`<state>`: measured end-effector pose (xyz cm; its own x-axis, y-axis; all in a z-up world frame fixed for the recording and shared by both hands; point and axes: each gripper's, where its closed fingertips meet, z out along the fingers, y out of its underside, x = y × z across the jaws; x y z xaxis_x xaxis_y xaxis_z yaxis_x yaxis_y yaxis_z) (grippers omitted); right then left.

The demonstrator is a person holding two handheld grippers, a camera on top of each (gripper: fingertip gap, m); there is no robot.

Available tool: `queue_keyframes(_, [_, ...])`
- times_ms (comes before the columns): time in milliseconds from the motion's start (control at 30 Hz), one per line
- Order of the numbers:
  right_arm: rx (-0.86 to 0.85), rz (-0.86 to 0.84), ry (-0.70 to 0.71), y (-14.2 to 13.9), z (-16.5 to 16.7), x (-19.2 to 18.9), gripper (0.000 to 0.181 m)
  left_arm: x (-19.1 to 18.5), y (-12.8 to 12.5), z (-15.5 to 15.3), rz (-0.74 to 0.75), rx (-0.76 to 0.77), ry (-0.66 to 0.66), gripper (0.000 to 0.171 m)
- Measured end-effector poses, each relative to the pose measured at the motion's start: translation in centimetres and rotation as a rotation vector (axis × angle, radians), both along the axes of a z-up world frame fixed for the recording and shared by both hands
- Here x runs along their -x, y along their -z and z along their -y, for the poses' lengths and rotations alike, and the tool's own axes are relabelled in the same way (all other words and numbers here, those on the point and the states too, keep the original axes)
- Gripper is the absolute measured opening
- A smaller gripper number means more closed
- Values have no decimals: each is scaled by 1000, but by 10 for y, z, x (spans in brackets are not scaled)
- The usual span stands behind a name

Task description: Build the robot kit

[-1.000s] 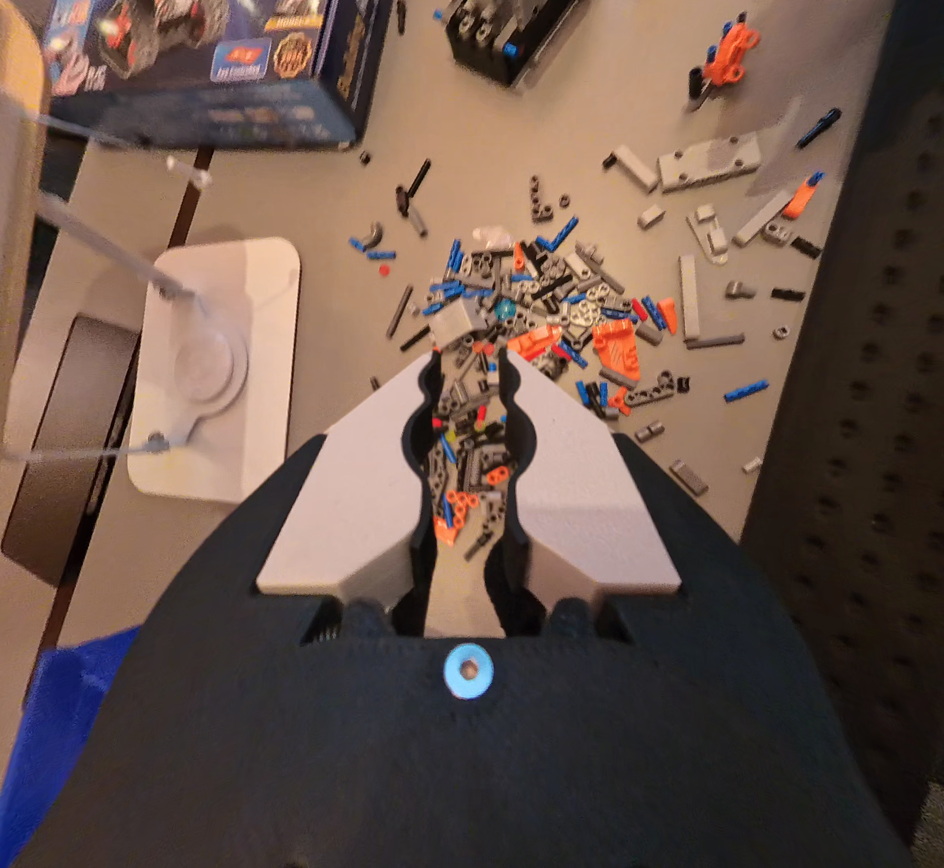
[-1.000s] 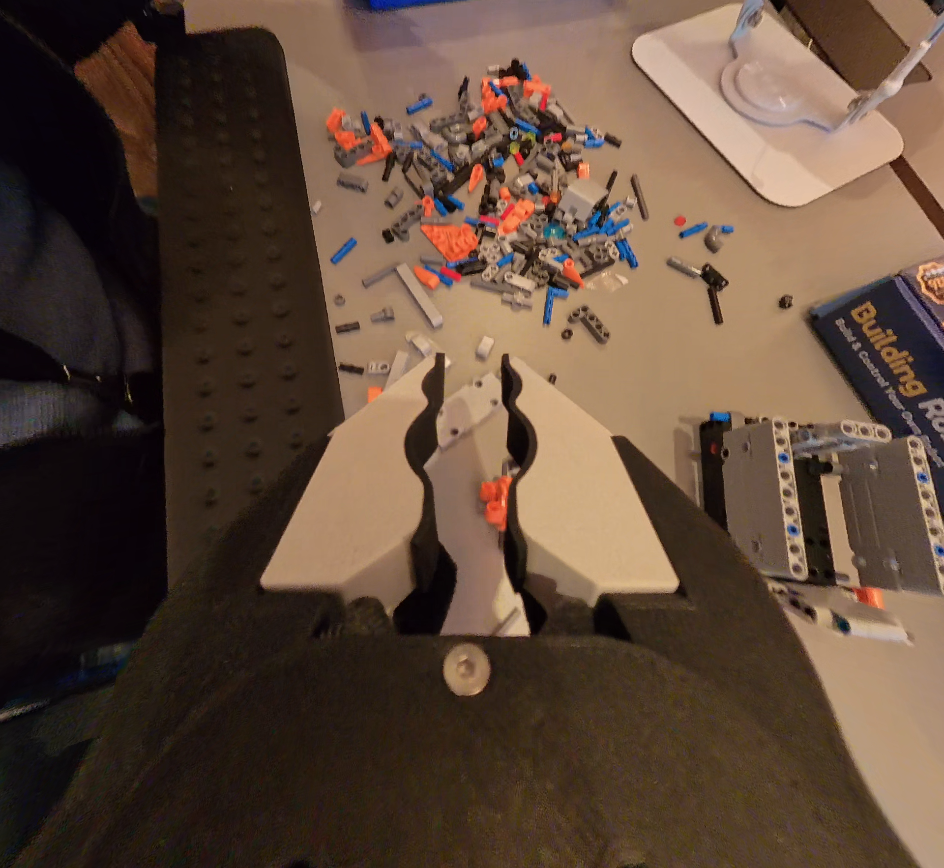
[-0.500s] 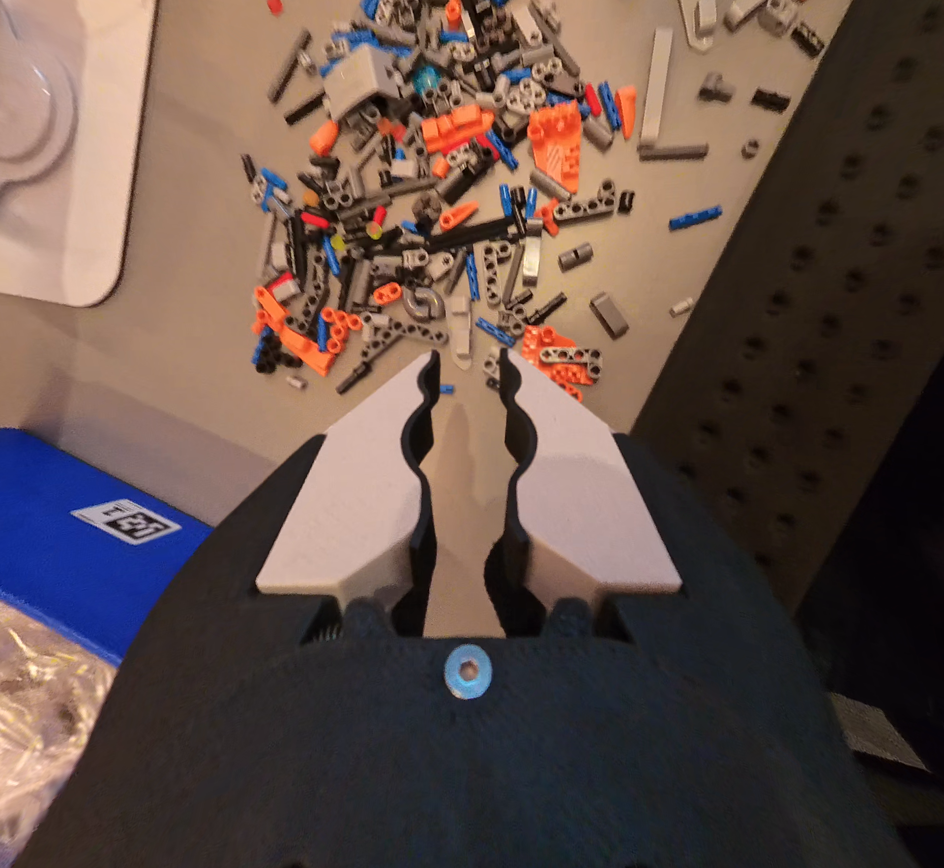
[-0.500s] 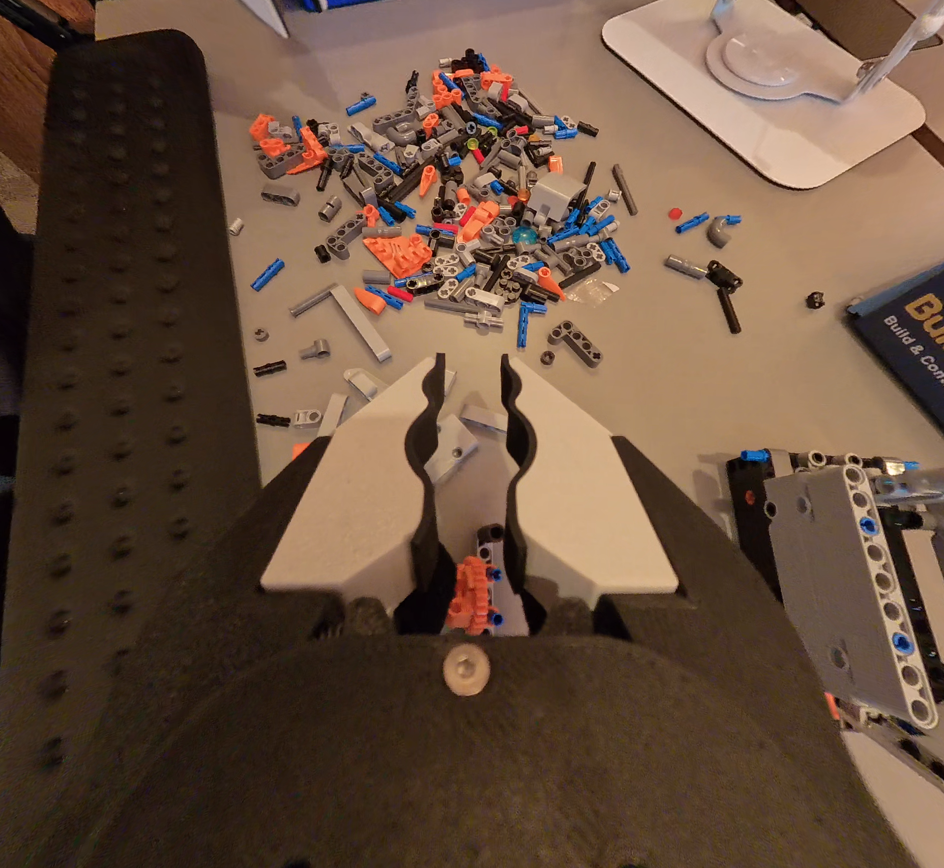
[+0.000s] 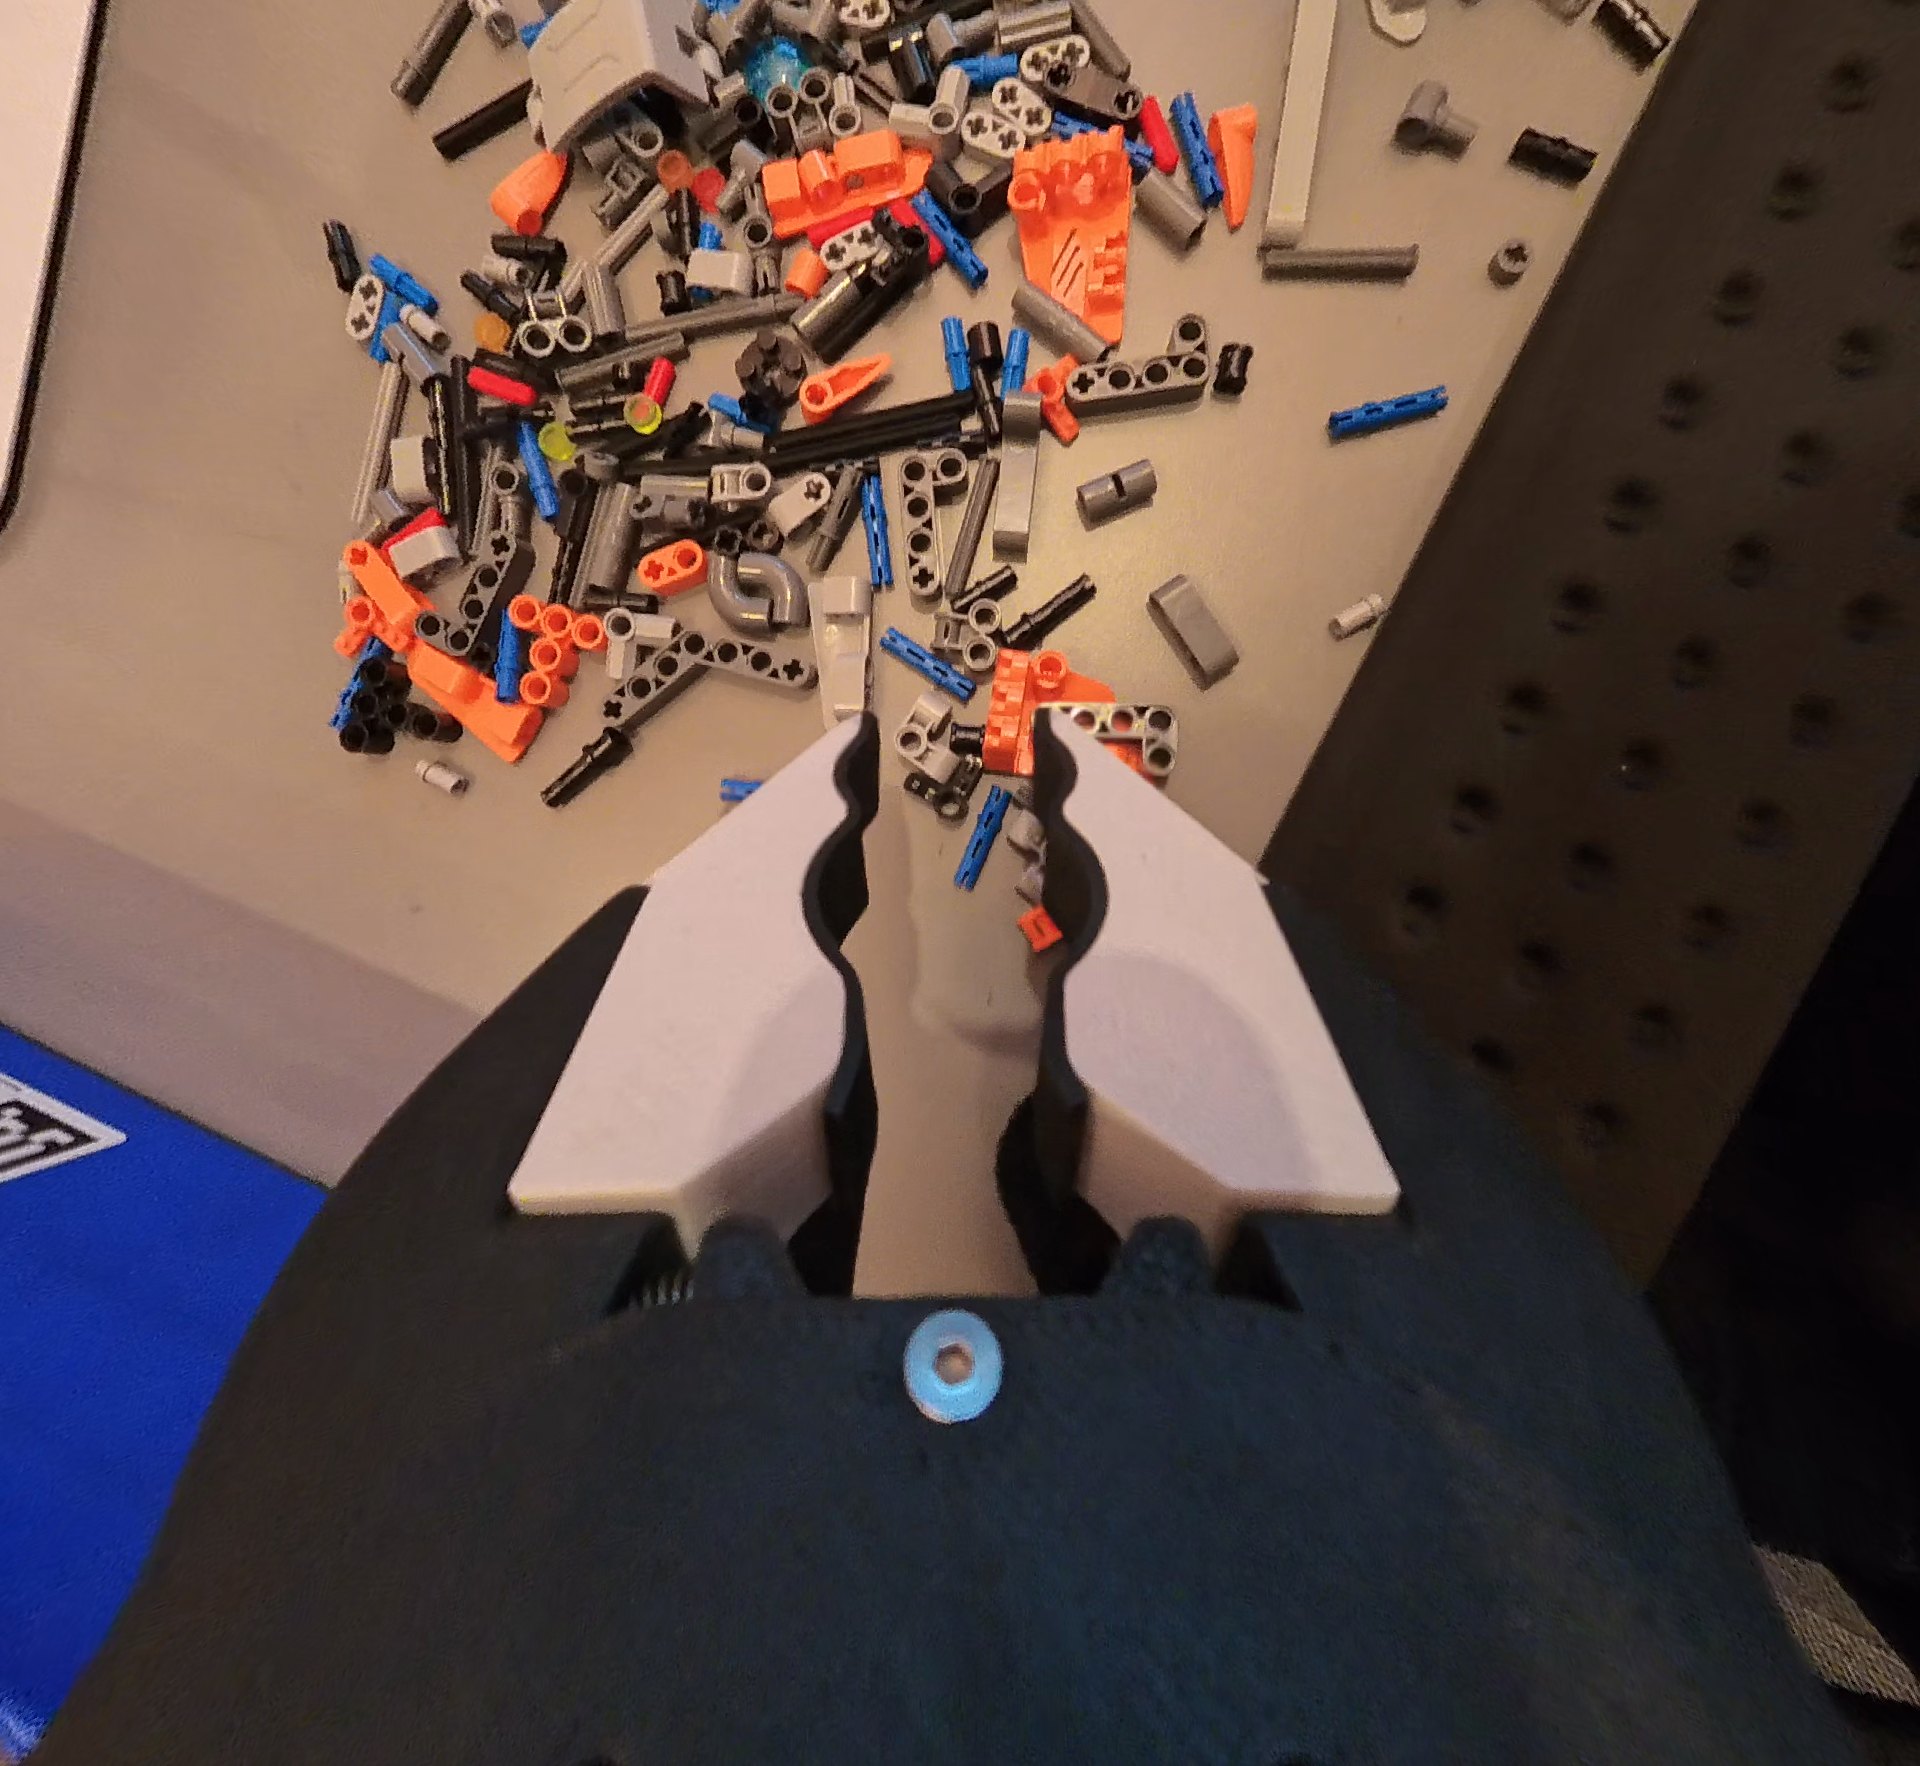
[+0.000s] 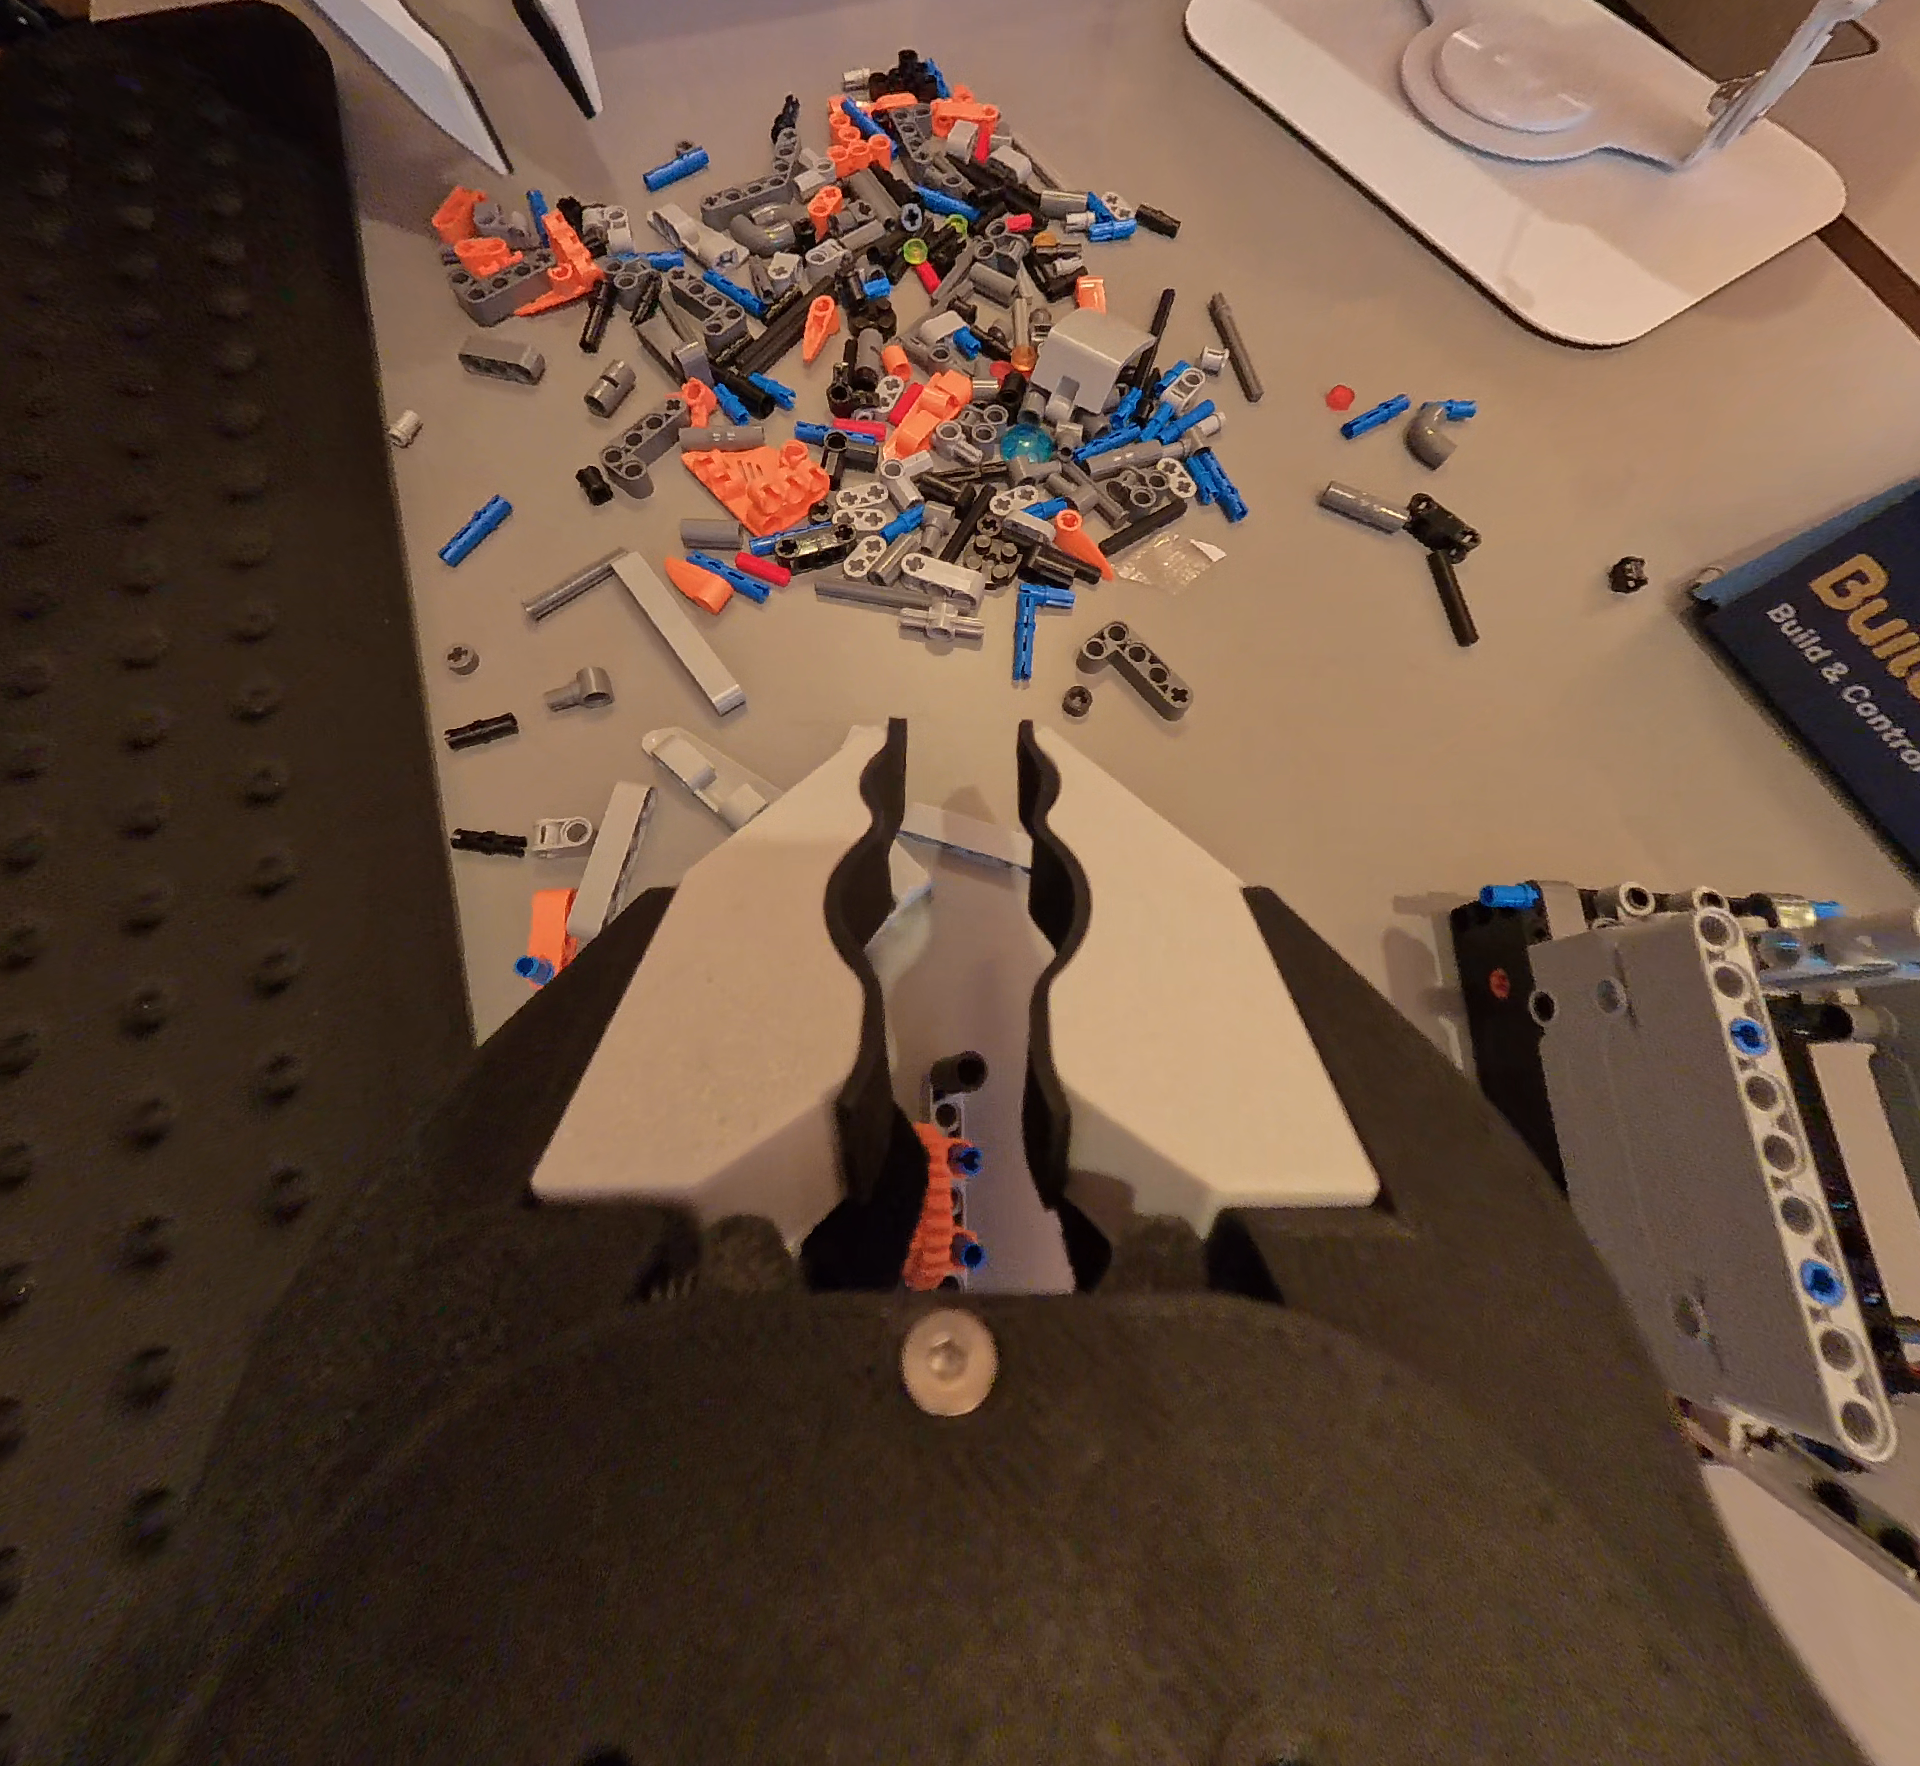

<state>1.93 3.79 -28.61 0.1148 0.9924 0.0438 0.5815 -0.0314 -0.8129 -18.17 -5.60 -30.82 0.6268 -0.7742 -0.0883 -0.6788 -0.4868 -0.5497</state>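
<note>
We are holding our left tongs (image 5: 951, 745) released over the near edge of a pile of small building pieces (image 5: 790, 282) on the grey bench (image 5: 208, 158), a blue pin (image 5: 981, 835) lying between the tips. Our right tongs (image 6: 961, 729) are hanging released, short of the pile, above a small orange-and-grey assembly (image 6: 945, 1186) lying between their fingers.

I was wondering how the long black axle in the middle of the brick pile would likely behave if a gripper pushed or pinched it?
The black axle looks thin, straight and rigid, so it would probably stay stiff. It seems light, and being slim it may slip from a pinch. Other pieces of the pile lie across and against it, so a push would likely drag them along.
</note>
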Motion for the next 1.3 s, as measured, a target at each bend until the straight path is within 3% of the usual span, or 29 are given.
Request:
queue_keyframes(567, [10, 14, 13, 6, -4, -3, 19, -20, 12, -21, 33, -6, 33, 28])
queue_keyframes(833, [12, 10, 10, 6, -4, -3, 19, -28, 14, -22, 104, 19, 51, 26])
queue_keyframes(1300, [22, 11, 6, 7, -4, -4, 19, -36, 27, -23, 99, 53, 77, 22])
